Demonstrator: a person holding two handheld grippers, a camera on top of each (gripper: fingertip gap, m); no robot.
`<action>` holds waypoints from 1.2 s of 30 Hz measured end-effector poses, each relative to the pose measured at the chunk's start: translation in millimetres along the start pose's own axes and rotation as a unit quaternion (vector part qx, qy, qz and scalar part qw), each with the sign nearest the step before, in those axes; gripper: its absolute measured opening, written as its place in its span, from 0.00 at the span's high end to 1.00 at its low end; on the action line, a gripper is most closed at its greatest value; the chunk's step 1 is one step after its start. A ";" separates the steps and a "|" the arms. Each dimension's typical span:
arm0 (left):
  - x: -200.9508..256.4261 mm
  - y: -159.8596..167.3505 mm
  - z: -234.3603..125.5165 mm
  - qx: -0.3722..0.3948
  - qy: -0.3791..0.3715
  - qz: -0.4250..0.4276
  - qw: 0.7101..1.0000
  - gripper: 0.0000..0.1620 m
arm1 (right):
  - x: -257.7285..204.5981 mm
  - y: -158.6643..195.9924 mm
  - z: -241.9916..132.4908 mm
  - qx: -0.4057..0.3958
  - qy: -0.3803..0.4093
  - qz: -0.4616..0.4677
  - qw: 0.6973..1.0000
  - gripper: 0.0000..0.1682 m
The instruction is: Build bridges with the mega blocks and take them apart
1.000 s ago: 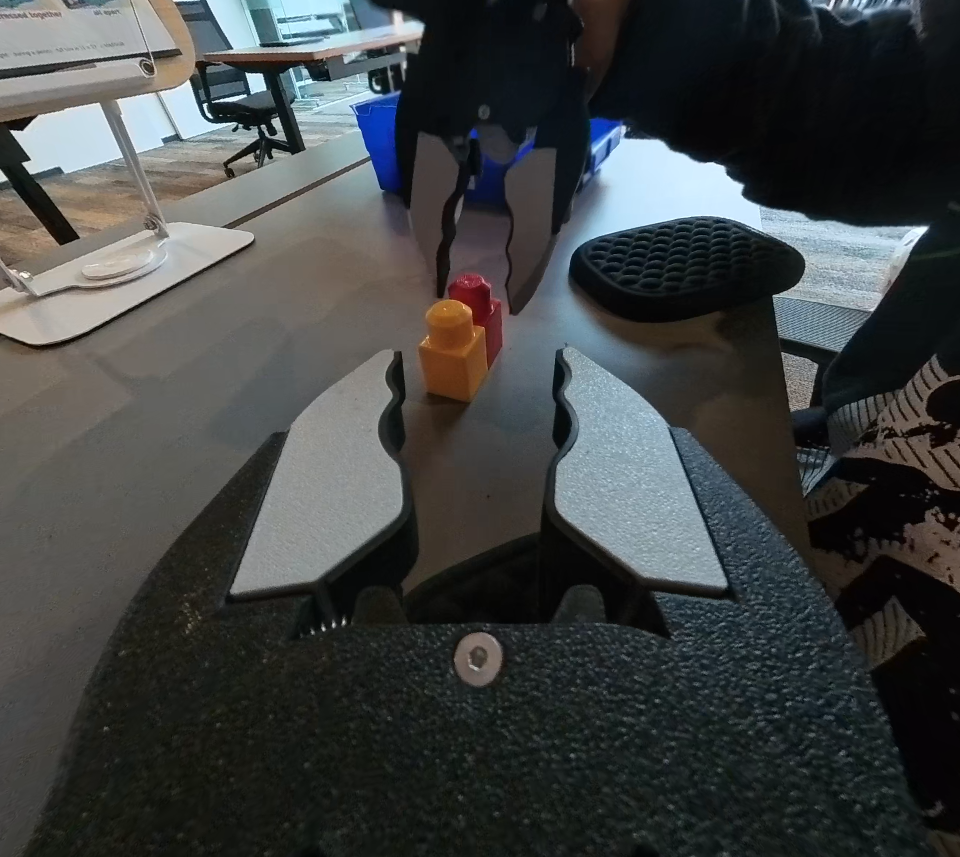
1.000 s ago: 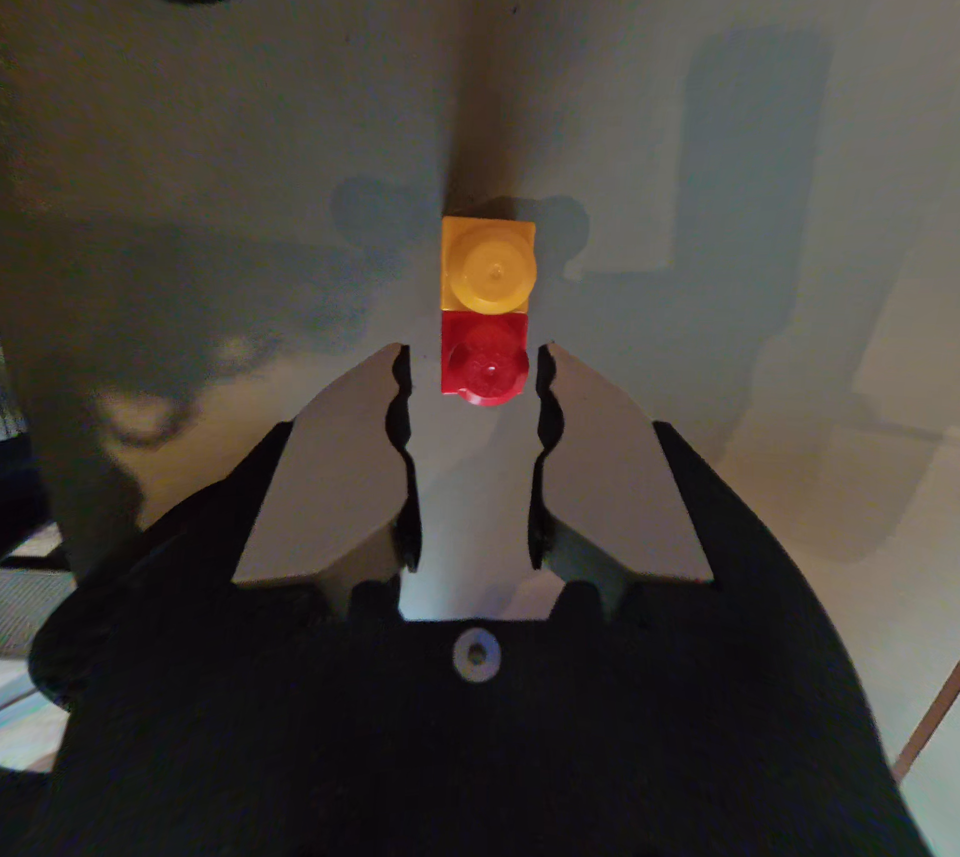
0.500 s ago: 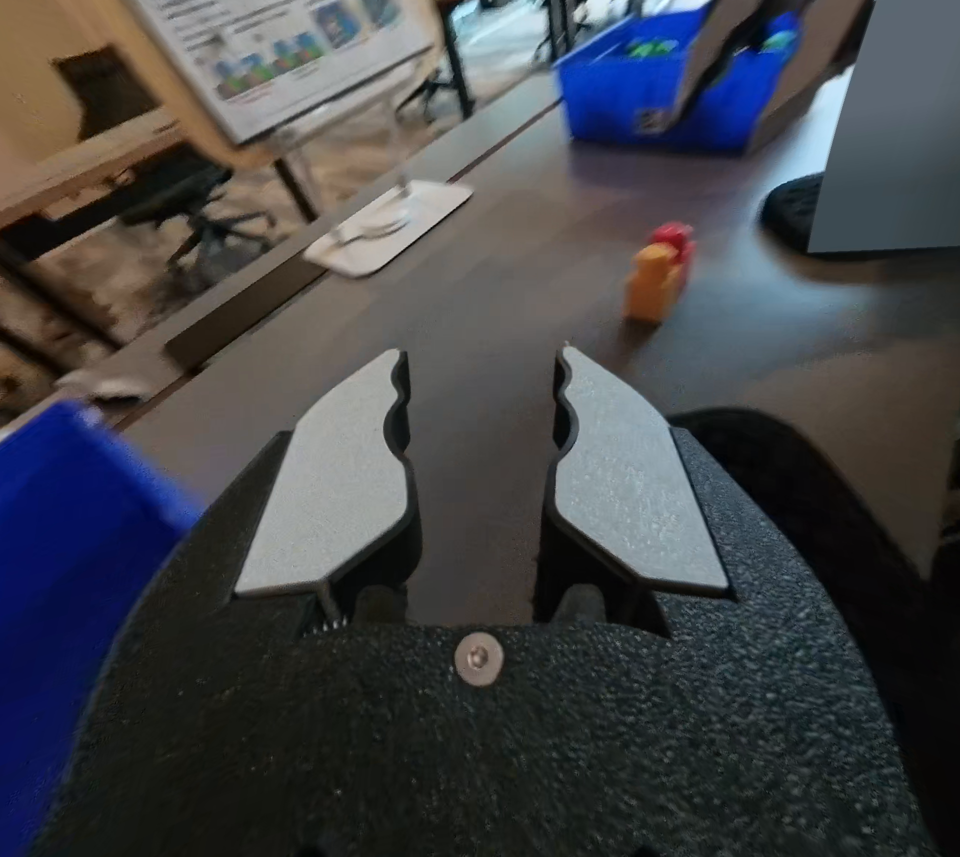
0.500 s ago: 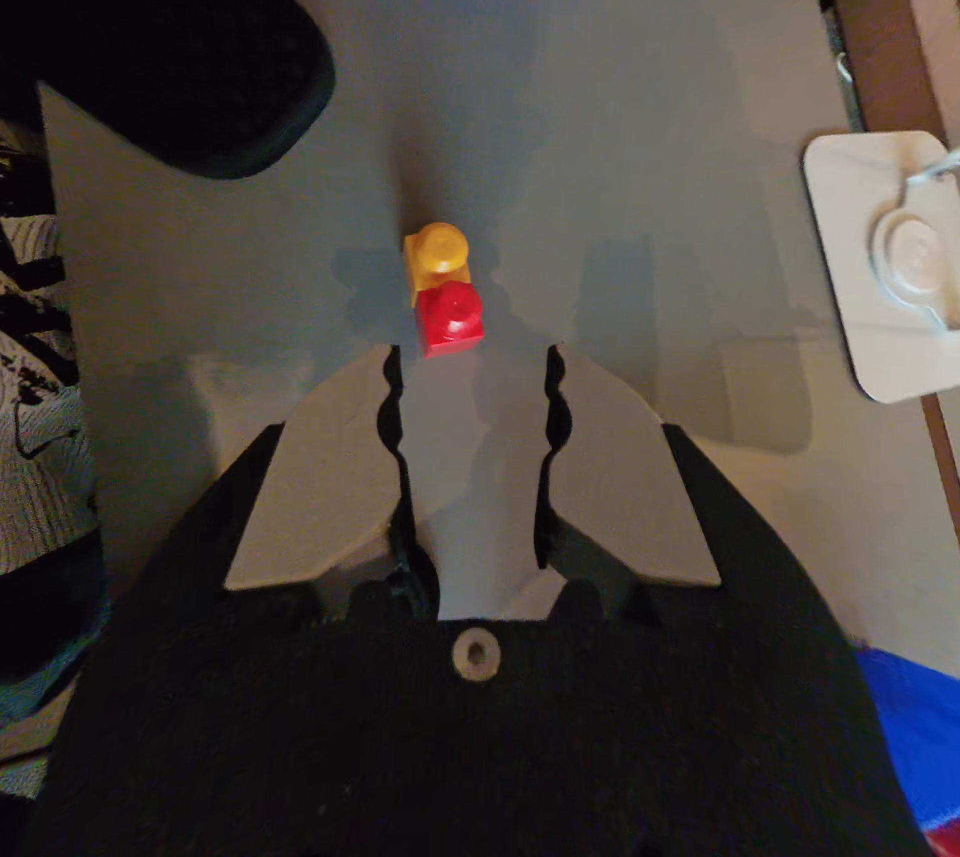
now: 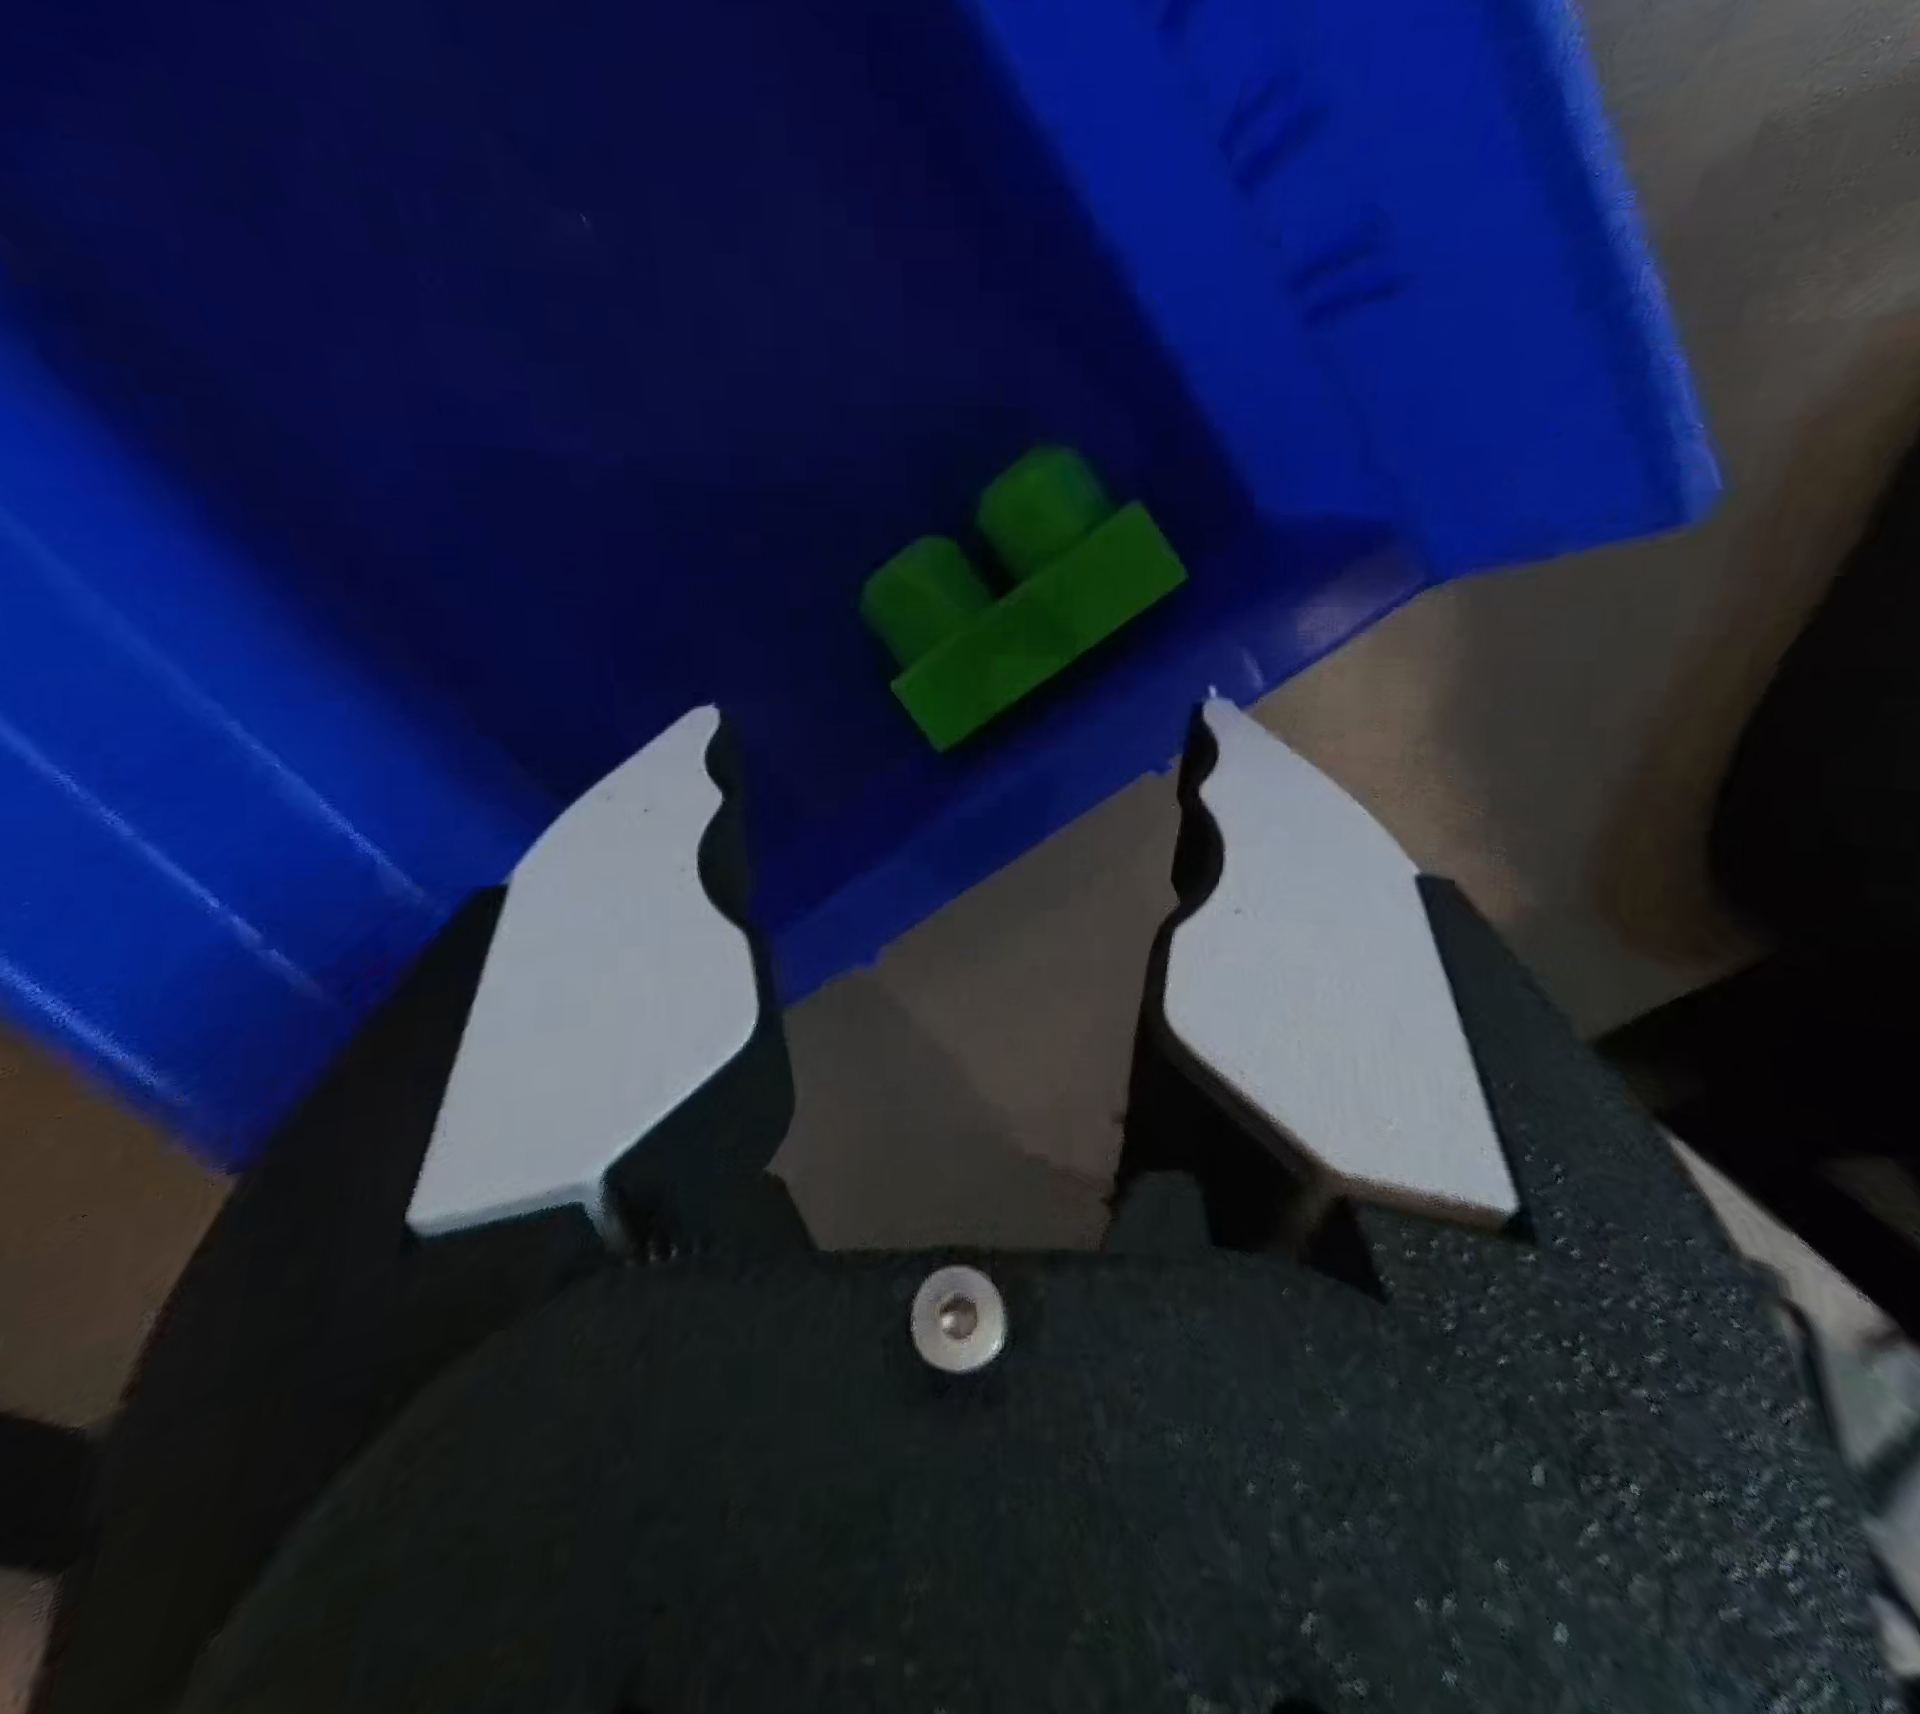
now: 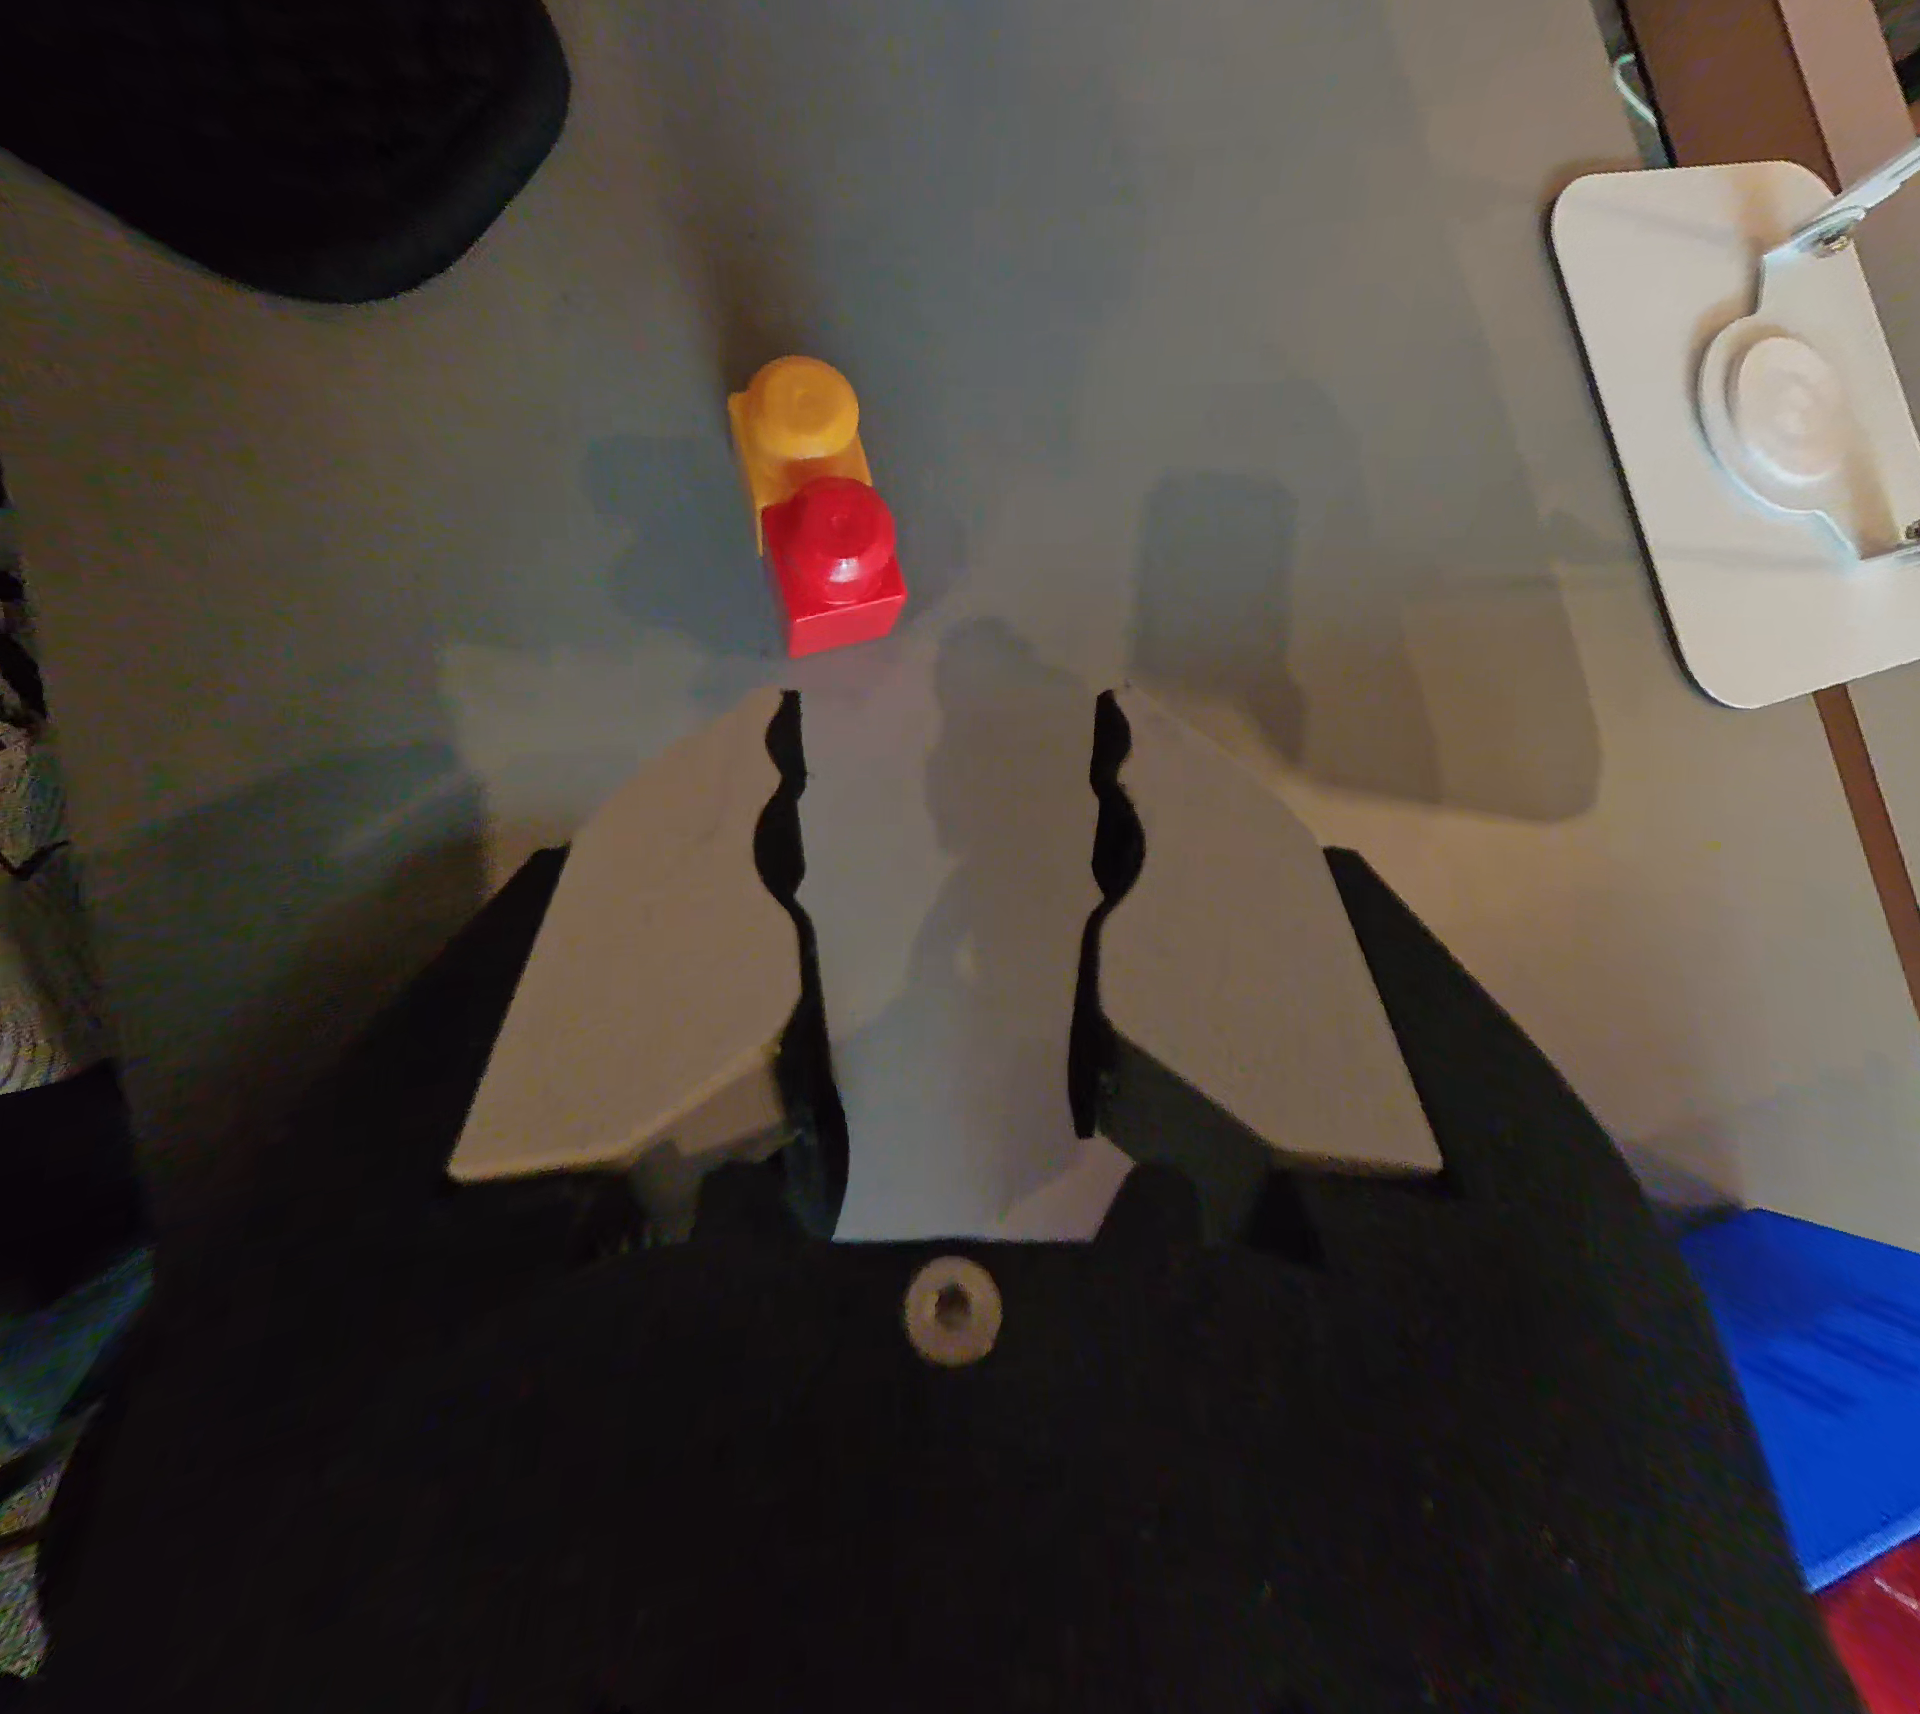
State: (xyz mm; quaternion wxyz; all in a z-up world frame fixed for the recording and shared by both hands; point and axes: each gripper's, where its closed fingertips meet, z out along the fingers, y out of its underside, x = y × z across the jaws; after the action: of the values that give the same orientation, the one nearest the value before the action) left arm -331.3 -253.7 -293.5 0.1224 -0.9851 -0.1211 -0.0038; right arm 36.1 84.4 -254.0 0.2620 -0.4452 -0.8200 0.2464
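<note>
While both jaws stand apart and grip nothing, the scene reads so:

Left gripper (image 5: 961, 734): jaws open and empty, poised over the near rim of a blue plastic bin (image 5: 1351, 137).
Green block: a green plastic two-stud mega block (image 5: 1023, 599) lies inside that bin, close to its near corner, just beyond the fingertips and untouched.
Right gripper (image 6: 945, 698): jaws open and empty, looking down on the grey tabletop (image 6: 1143, 158).
Stud blocks: a yellow plastic one-stud block (image 6: 795, 428) and a red plastic one-stud block (image 6: 836, 568) stand upright, touching side by side, near the middle of the tabletop.
Red block's place: just ahead of the left fingertip, apart from it.
Edge items: a black mesh pad (image 6: 260, 43) overhangs one tabletop edge; a white flat stand base (image 6: 1745, 428) sits at the opposite edge; another blue bin corner (image 6: 1829, 1384) shows beside the right gripper.
</note>
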 end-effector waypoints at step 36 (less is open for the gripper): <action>25.9 -76.0 -51.7 0.193 -0.067 -0.066 0.977 0.53 | 12.7 20.1 -15.9 0.033 0.004 -0.019 0.999 0.69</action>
State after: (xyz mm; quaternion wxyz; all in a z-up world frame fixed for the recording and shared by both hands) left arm -323.2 -188.6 -224.1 0.3011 -0.9309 -0.1918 0.0772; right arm 52.6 107.7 -252.3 0.2849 -0.4215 -0.8187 0.2663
